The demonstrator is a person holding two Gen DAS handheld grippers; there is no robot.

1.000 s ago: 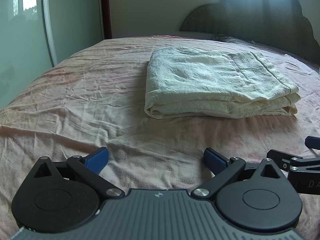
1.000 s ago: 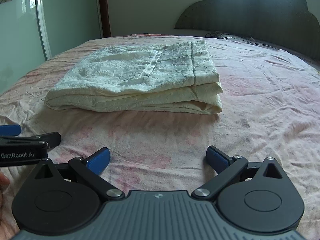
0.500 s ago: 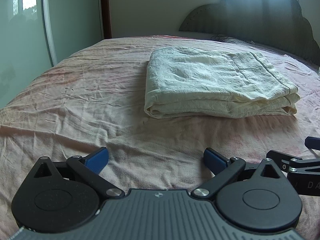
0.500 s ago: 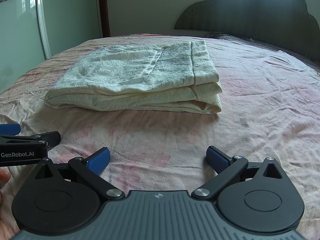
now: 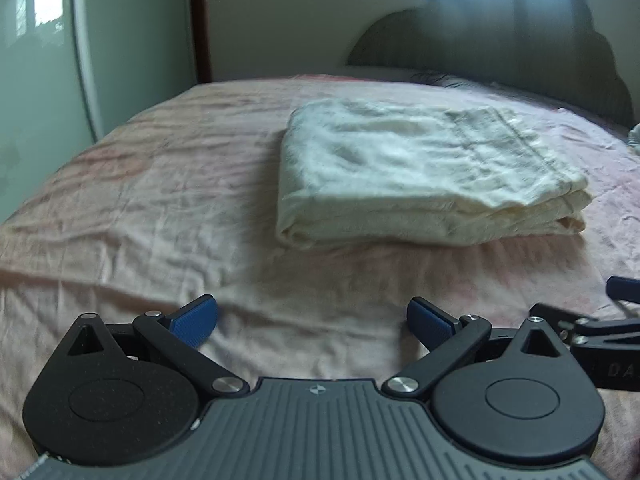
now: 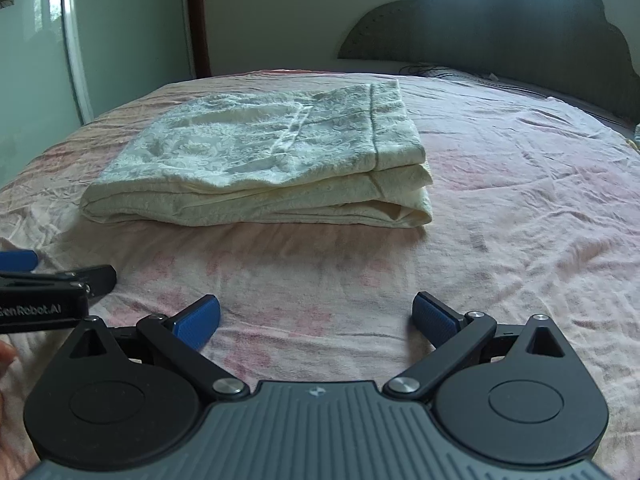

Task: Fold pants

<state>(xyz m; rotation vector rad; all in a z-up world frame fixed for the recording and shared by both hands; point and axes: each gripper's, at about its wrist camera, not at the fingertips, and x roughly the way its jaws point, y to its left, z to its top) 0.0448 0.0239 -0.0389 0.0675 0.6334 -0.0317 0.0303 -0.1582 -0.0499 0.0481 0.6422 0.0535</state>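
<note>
The cream pants (image 5: pixel 420 172) lie folded into a thick rectangular stack on the pink bedsheet (image 5: pixel 140 208); they also show in the right wrist view (image 6: pixel 264 160). My left gripper (image 5: pixel 312 322) is open and empty, low over the sheet, short of the stack's near edge. My right gripper (image 6: pixel 316 320) is open and empty, also short of the stack. Each gripper shows at the edge of the other's view: the right one (image 5: pixel 600 328) and the left one (image 6: pixel 48 292).
A dark padded headboard (image 6: pixel 500 36) stands at the far end of the bed. A pale green wardrobe door (image 5: pixel 40 80) runs along the left side. A small pale item (image 5: pixel 634 136) lies at the far right edge of the bed.
The left wrist view has blurred and shifted slightly, with the stack a little lower in frame. The right gripper has barely moved. Both grippers stay open.
</note>
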